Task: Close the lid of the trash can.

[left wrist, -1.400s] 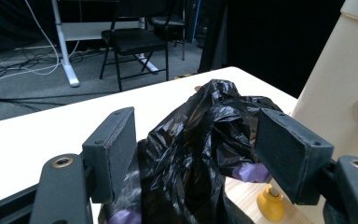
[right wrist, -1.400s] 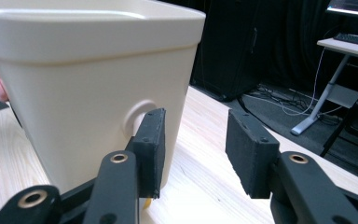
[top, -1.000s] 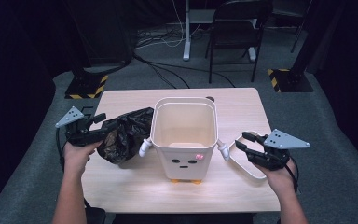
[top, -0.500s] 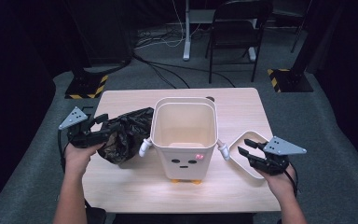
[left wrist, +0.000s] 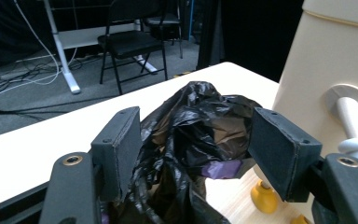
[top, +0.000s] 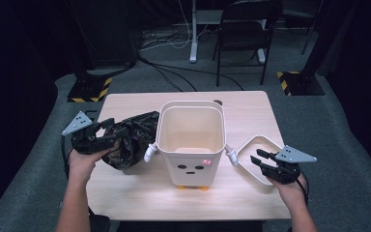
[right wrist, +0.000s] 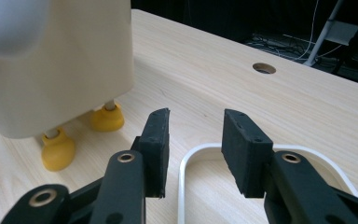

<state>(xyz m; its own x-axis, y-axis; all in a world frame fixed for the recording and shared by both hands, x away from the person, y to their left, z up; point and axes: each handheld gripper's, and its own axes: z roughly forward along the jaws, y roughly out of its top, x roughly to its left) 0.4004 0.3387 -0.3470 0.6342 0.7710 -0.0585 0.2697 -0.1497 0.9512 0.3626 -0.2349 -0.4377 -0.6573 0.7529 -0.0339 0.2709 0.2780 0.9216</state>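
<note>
Crumpled black bag (top: 131,140) on table (top: 251,113), left of cream bin (top: 191,140); between wide-spread left claw (left wrist: 193,151) pads, untouched. White frame (right wrist: 200,154) under half-open, just-closing right claw (right wrist: 196,149), ungripped. No legible writing.

Bin (top: 191,140) cream w/ black dot-face, pink cheek spot, yellow feet (right wrist: 58,151). Bag (top: 133,140) glossy black, purple patch. Ring frame (top: 258,159) white. Table (top: 241,113) pale wood-grain.
</note>
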